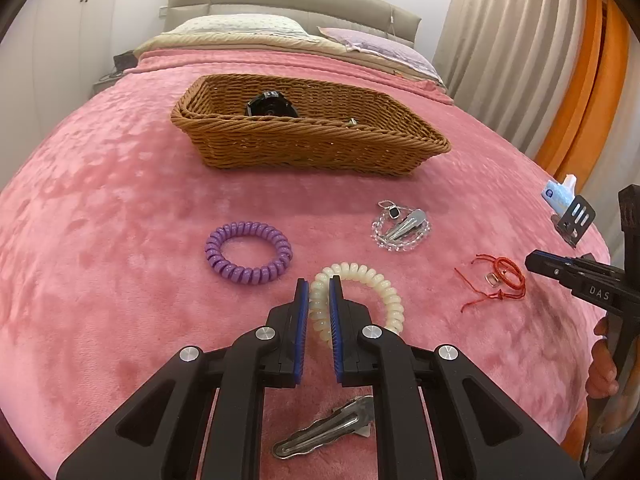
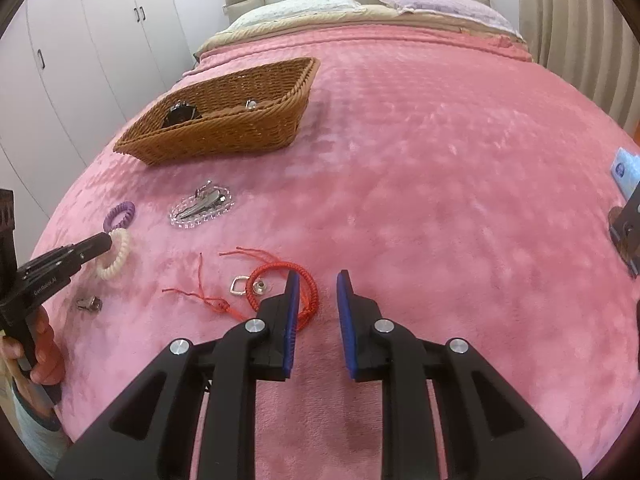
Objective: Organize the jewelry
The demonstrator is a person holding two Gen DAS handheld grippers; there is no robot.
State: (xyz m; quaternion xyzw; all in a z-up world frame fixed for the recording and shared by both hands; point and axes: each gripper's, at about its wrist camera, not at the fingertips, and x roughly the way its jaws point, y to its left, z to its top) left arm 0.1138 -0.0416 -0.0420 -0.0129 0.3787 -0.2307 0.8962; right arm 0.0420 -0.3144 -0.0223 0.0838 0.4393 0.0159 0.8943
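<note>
My left gripper (image 1: 319, 282) is shut on the near-left side of a cream spiral hair tie (image 1: 380, 284), which lies on the pink blanket; it also shows in the right wrist view (image 2: 116, 258). A purple spiral hair tie (image 1: 248, 252) lies to its left. A silver hair clip on a clear bead bracelet (image 1: 402, 226) lies further right. A red cord bracelet (image 2: 280, 288) with a small metal ring lies just left of my open, empty right gripper (image 2: 318, 278). A second silver clip (image 1: 328, 426) lies under my left gripper. The wicker basket (image 1: 304, 144) holds a black item.
The bed's pink blanket (image 2: 440, 160) spreads all around. A blue tissue pack (image 2: 626, 170) and a dark metal bracket (image 2: 624, 232) sit at the right edge. Pillows and headboard are at the far end, wardrobes to the left, curtains to the right.
</note>
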